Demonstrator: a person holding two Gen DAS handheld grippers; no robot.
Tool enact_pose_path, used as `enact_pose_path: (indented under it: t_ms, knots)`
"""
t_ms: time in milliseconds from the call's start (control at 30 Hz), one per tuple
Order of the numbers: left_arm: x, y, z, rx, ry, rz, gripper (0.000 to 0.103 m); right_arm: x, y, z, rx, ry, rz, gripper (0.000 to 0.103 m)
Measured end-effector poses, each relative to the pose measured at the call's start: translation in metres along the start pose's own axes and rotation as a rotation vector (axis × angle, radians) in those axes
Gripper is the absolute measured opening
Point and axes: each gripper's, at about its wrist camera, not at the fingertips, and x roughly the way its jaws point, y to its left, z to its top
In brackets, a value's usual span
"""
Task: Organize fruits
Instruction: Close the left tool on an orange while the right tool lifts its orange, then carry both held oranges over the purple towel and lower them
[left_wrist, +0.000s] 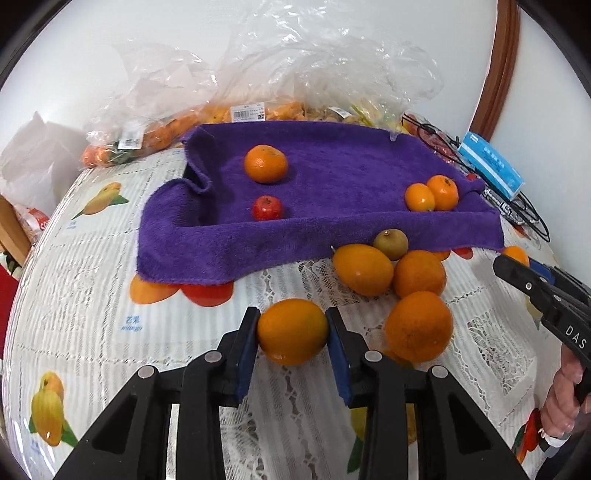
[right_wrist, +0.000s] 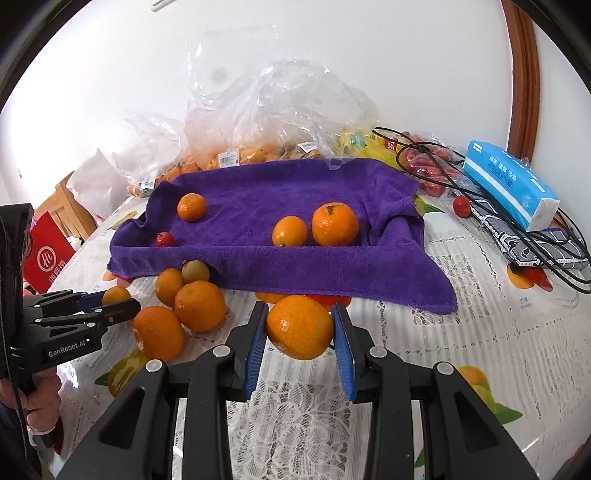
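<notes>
Two oranges gripped, one in each tool, above the bench.

The left tool (left_wrist: 291, 330), angled down and forward, is clamped on a smooth orange (left_wrist: 292, 331); loose fruits (left_wrist: 419, 282) are crowded just to its right, and open bench (left_wrist: 92, 314) is left on its other side. The right tool (right_wrist: 300, 326) is closed on a mandarin (right_wrist: 300, 326), with the purple towel's (right_wrist: 332, 273) near edge just ahead and clear cloth to its right.
</notes>
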Motion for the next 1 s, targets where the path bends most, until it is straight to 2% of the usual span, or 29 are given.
enact_pose_path:
  t_ms: [233, 500, 600, 1000]
  knots:
    - [-0.017, 0.003, 0.002, -0.013, -0.013, -0.006, 0.034, -0.024, 0.008, 0.011, -0.03, 0.007, 0.005, 0.034]
    - [-0.037, 0.003, 0.019, -0.044, -0.077, -0.024, 0.034, -0.051, 0.02, 0.023, -0.033, -0.02, -0.007, 0.034]
    - [-0.043, 0.001, 0.033, -0.029, -0.096, 0.015, 0.034, -0.053, 0.028, 0.034, -0.033, -0.048, 0.011, 0.034]
    - [-0.033, 0.018, 0.079, -0.079, -0.152, 0.011, 0.034, -0.03, 0.04, 0.082, -0.035, -0.112, 0.028, 0.034]
